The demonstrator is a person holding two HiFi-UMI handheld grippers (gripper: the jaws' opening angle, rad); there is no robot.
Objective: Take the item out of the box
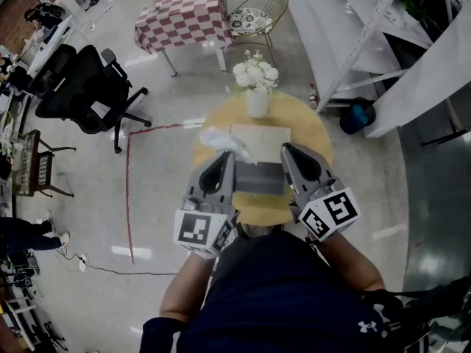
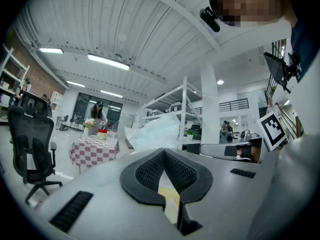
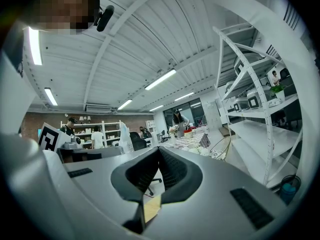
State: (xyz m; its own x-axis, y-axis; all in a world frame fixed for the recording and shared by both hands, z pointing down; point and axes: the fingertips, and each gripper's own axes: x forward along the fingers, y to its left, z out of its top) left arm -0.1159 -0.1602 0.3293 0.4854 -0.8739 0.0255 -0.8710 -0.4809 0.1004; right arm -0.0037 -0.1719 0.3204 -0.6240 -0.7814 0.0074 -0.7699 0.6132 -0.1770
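Both grippers are up close under the head camera, side by side over the round yellow wooden table (image 1: 313,127). The left gripper (image 1: 227,160) has its ribbed black pads meeting at the tips: jaws pressed together, with nothing between them and only a sliver of yellow tabletop showing through the diamond-shaped gap behind the tips. The right gripper (image 1: 288,153) is the same, its jaws closed tip to tip and empty. Each carries its cube with black-and-white square markers, the left cube (image 1: 200,230) and the right cube (image 1: 331,213), nearest the person's dark shirt. Between the two smooth grey gripper bodies sits a dark grey rectangular item (image 1: 259,176), matte and flat-topped; whether the grippers' sides touch it I cannot tell. Just beyond it lies a pale, flat rectangular box (image 1: 261,133), and whether the grey item rests inside it or against its near edge I cannot tell either. A crumpled white plastic bag (image 1: 223,141) lies at the box's left corner, and a white vase (image 1: 257,103) of white flowers (image 1: 255,72) stands at the far rim. On the glossy floor behind stand a black office chair (image 1: 81,87) and a table with a red-and-white checked cloth (image 1: 188,13).
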